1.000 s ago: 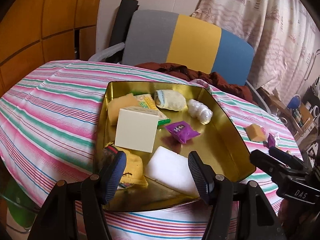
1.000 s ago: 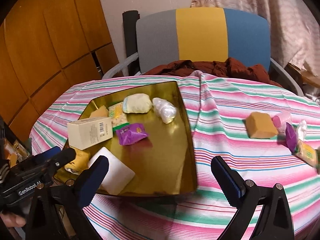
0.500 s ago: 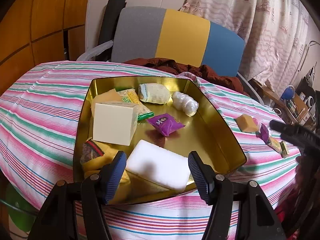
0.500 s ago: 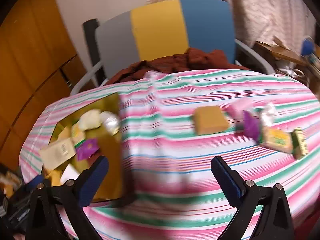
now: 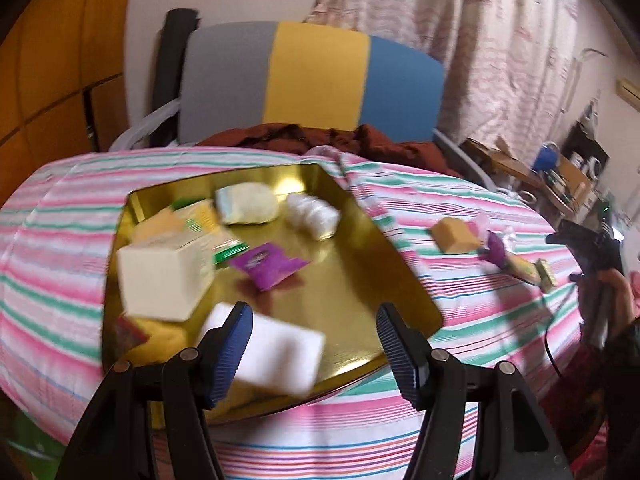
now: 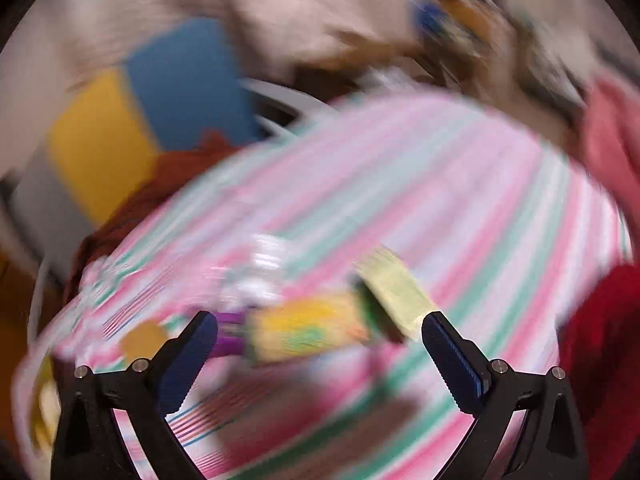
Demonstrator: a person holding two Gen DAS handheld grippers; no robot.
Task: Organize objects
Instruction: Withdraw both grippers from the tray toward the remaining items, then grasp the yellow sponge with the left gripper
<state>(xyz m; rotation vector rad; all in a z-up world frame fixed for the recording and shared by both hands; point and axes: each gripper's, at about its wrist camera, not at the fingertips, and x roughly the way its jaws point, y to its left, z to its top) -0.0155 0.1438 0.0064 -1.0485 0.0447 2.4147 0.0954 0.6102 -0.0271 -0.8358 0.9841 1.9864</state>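
The gold tray sits on the striped cloth of the desk and already holds several things, among them a cream box, a white block, a purple packet and a pale rolled bundle; it looks to be the collecting place. The left gripper hovers over the tray's near edge with its jaws wide and empty, probably idle; the white block lies below and beyond them. The right gripper, jaws wide and holding nothing, points at the loose items on the cloth well apart from the tray; its view is badly blurred, yet a yellow packet lies in line between the jaws, a pale bar just beside it, so I judge one of these to be the next pick. A tan block also waits outside the tray.
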